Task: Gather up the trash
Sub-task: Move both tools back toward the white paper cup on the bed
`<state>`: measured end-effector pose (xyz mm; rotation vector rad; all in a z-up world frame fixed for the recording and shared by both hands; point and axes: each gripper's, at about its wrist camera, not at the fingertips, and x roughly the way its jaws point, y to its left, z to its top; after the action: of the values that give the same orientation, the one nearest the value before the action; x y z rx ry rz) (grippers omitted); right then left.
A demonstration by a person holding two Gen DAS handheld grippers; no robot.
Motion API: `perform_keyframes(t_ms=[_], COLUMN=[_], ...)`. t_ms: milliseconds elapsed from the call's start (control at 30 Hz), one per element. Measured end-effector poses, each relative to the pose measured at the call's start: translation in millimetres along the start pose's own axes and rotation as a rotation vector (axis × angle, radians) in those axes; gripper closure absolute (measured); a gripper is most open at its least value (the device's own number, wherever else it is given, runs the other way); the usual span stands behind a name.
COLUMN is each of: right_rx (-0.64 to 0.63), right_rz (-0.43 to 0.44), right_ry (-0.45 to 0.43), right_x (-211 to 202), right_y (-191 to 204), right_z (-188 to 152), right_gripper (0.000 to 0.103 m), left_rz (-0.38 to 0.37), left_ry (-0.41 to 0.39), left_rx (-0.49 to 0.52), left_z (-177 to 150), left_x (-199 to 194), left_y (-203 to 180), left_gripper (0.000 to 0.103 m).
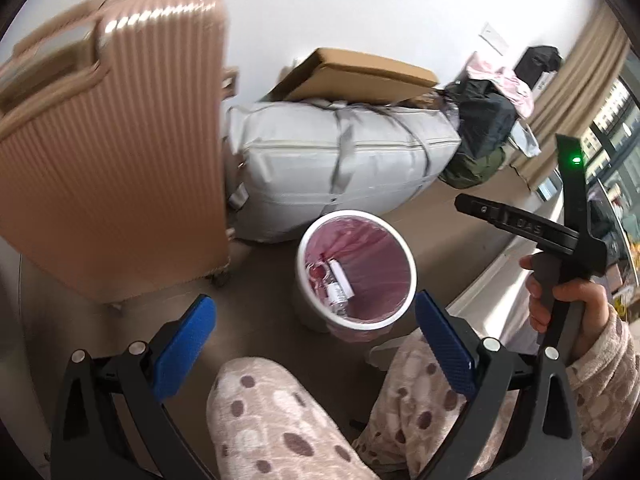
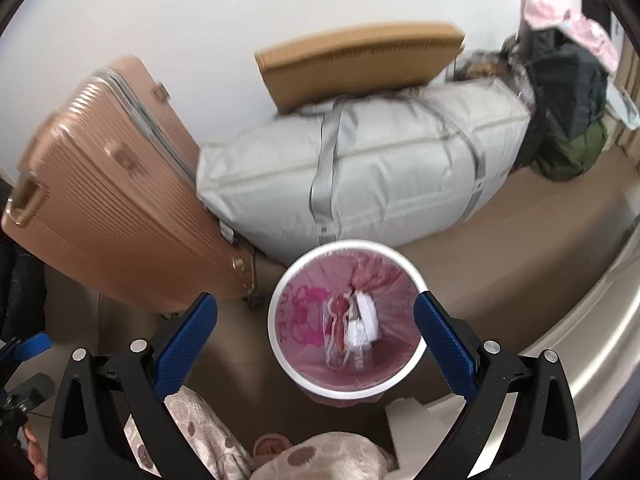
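Trash (image 2: 352, 332) lies at the bottom of the round white bin (image 2: 280, 360) (it has a pink bag inside). It sits down low, just past the fingertips and between them. The right gripper (image 2: 316, 320) is spread wide and holds nothing. The left gripper (image 1: 316, 320) is spread wide too, with nothing in it, and the bin (image 1: 304, 248) stands a little ahead of it. Behind the bin are a big grey bag (image 2: 380, 168) and a pink suitcase (image 2: 112, 196), close to the white wall

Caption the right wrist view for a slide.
Open right gripper above the pink-lined bin holding trash.
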<state>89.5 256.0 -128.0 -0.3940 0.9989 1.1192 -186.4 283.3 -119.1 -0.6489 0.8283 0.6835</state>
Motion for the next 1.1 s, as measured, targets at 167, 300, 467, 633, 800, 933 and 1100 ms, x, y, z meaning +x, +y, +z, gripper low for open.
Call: perform_keyframes(t_ms=[167, 300, 467, 633, 800, 933, 1100], right_rx=[-0.041, -0.059, -0.075, -0.040, 0.029, 0.080, 0.100], right_rz=[0.004, -0.022, -0.089, -0.129, -0.199, -0.245, -0.276], right_ry=[-0.149, -0.194, -0.190, -0.150, -0.090, -0.037, 0.054], right_x=[-61, -96, -140, -179, -213, -231, -256], right_y=[-9, -24, -55, -107, -177, -223, -281], right_z=[-11, -20, -36, -70, -116, -150, -192], right_gripper=[0.007, 0.007, 0.007, 0.007, 0.007, 0.007, 0.007], left_rz=[-0.040, -0.078, -0.154, -0.211, -0.269, -0.325, -0.343], left_ry=[-0.065, -0.079, -0.077, -0.049, -0.010, 0.039, 0.081], left_rx=[0.076, 0.161, 0.220, 0.327, 0.405, 0.443, 0.499], left_z=[4, 7, 10, 7, -2, -11, -18], left_x=[-14, -19, -17, -9, 1, 13, 27], left_y=[-36, -72, -117, -173, -221, -254, -292], left_gripper=[0.005, 0.005, 0.005, 0.005, 0.005, 0.005, 0.005])
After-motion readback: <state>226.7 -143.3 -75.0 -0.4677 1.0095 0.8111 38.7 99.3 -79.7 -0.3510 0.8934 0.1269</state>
